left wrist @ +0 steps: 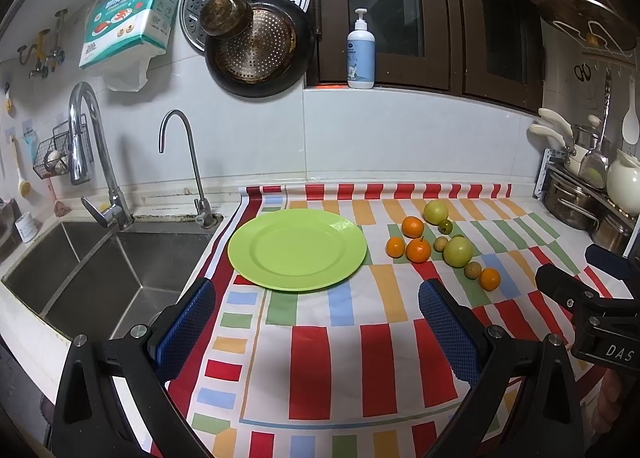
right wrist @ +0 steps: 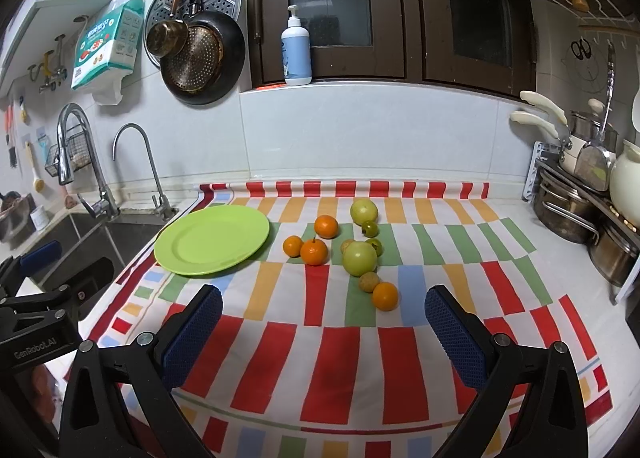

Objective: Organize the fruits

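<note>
Table (left wrist: 340, 358), striped cloth cover. Green plate (left wrist: 297, 249), one, bare, left of the fruit cluster, beside the sink (left wrist: 100, 270).

Fruit, all lying on the cloth right of the plate:
- oranges, four; nearest one (right wrist: 385, 296) touching a small tan fruit (right wrist: 368, 282)
- large pale-green fruits, two; far one (right wrist: 364, 211), near one (right wrist: 359, 258)
- small dark-green fruits, two in the right wrist view; one (right wrist: 370, 228); the left wrist view shows only one clearly
- small tan fruits, two

Left tool (left wrist: 316, 314): fingers spread wide, holding nothing, near edge of the cloth. Right tool (right wrist: 324, 314): same, spread and unloaded, nearer the fruit.

Sink basin shows fully only in the left wrist view.
</note>
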Available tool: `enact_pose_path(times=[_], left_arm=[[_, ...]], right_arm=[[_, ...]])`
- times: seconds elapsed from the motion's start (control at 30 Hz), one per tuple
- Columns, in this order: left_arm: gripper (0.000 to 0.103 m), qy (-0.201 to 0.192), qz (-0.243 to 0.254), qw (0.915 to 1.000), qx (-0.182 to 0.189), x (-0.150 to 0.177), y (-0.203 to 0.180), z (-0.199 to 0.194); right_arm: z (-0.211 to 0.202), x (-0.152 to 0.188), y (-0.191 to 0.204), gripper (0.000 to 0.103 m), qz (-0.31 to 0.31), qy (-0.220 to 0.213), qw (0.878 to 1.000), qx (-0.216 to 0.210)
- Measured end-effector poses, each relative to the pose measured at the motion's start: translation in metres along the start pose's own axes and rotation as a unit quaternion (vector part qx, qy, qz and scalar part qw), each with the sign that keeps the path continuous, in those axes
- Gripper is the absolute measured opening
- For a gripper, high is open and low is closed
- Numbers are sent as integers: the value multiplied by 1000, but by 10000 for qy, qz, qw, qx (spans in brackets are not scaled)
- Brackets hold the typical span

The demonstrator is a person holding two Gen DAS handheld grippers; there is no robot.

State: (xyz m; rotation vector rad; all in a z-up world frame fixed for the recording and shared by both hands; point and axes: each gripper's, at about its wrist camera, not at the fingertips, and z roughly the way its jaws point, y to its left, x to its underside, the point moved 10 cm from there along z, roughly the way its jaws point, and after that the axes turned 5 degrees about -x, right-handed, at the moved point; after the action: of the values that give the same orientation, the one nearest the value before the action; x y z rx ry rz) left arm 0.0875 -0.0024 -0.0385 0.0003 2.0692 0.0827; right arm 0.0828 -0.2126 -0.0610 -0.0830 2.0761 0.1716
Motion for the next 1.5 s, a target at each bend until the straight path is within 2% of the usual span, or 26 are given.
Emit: enact_pose_path(times=[0.83,1.2,1.5], left_arm=[[103,13,2,10000,7,1,-2,1],[103,155,95,9996,200,5,-10,15],[89,155,455,9973,548,-6,-32,38]], right_arm=[[0,1,0,102,4,45,10000,21],[5,5,-1,102,45,129,9999,11],[30,5,-9,101,155,340,9993,29]])
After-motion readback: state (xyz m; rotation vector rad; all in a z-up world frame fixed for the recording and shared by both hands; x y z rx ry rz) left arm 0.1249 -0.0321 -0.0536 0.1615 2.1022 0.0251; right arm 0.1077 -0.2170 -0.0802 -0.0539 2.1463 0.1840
